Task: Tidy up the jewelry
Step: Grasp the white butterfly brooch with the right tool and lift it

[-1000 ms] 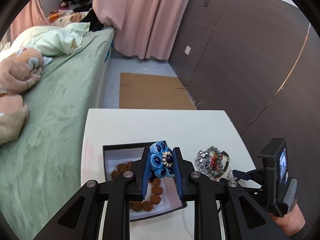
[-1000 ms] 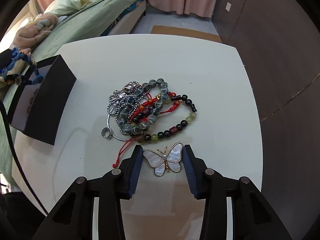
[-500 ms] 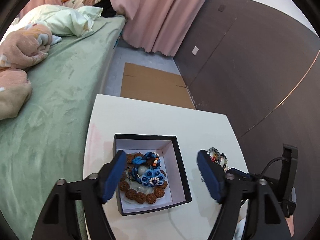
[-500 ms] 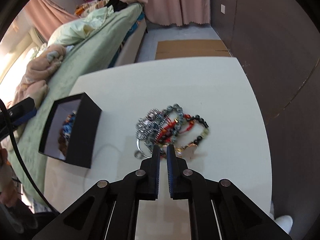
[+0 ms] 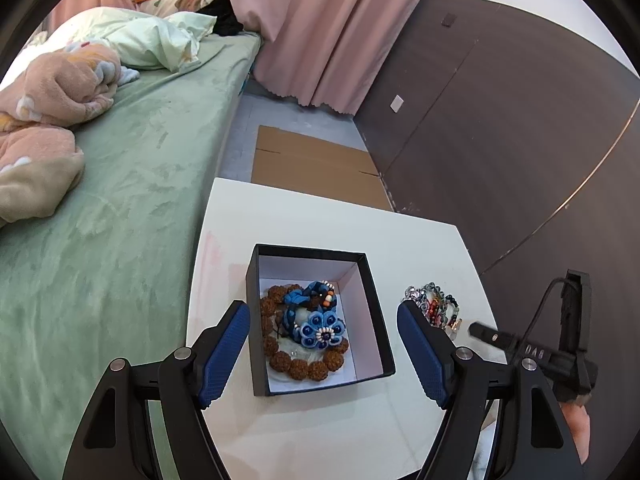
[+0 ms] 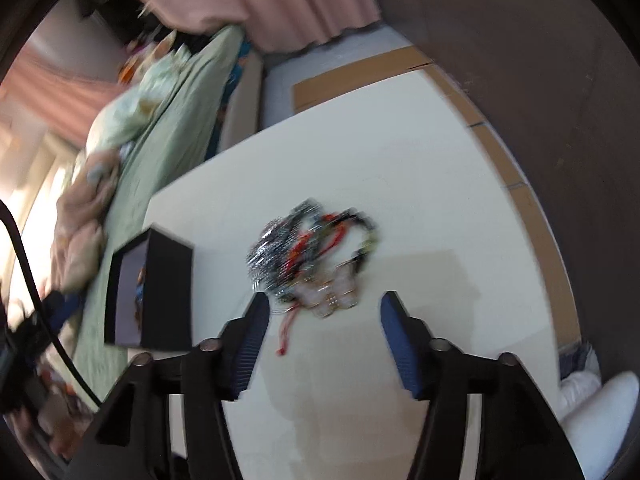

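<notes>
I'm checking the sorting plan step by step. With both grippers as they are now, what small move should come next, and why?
Probably lower the open right gripper onto the butterfly brooch and close on it. The brooch lies at the near edge of the bracelet pile, just ahead of the spread jaws. The blue flower piece already rests in the black box, and the left gripper is open and empty.

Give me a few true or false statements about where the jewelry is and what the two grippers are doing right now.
1. The blue flower piece lies inside the black box. True.
2. The left gripper is shut on the flower piece. False: it is open and empty.
3. The pile of bracelets sits on the white table outside the box. True.
4. The right gripper holds the butterfly brooch. False: it is open, and the brooch lies on the table.
</notes>
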`<state>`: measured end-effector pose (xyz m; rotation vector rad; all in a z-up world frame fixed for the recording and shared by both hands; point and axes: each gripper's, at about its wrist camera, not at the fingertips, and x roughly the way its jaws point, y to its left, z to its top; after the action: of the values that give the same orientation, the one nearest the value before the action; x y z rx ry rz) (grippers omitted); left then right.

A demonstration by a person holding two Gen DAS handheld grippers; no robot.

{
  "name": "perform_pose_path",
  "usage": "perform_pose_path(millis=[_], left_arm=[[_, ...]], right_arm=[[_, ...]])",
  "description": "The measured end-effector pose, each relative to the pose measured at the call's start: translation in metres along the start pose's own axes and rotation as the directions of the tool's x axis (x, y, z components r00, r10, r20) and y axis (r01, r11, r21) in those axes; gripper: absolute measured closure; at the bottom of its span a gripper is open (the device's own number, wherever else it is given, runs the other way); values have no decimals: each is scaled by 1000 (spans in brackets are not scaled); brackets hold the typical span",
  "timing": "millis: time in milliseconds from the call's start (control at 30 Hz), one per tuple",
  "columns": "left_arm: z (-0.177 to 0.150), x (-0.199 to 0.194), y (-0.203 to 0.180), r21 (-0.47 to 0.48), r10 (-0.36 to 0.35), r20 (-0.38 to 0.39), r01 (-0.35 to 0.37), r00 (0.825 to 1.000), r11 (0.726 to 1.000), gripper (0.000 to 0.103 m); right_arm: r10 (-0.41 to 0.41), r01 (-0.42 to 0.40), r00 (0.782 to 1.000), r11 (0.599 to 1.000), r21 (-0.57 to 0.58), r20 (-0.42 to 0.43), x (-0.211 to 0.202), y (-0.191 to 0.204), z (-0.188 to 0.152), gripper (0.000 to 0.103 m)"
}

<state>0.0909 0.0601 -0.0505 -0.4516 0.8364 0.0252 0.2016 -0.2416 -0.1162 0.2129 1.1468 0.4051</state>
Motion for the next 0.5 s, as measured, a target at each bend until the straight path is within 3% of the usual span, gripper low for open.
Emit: perform_pose_path(millis=[167,300,500], left_arm=[[-4,-2,-3,9,-7,-2,7,1000,1000,26],[-3,-2,-4,18,-8,-1,8,1000,1000,26],[-1,-2,-4,14,-10,2,10,1000,1000,26]], right_arm=[[-19,18,1000,997,72,21,2,-19,2,44],[-78,79,997,996,-42,5,10,0,0,44],[-171,163,985,957,-240,-11,27,28,-4,44]])
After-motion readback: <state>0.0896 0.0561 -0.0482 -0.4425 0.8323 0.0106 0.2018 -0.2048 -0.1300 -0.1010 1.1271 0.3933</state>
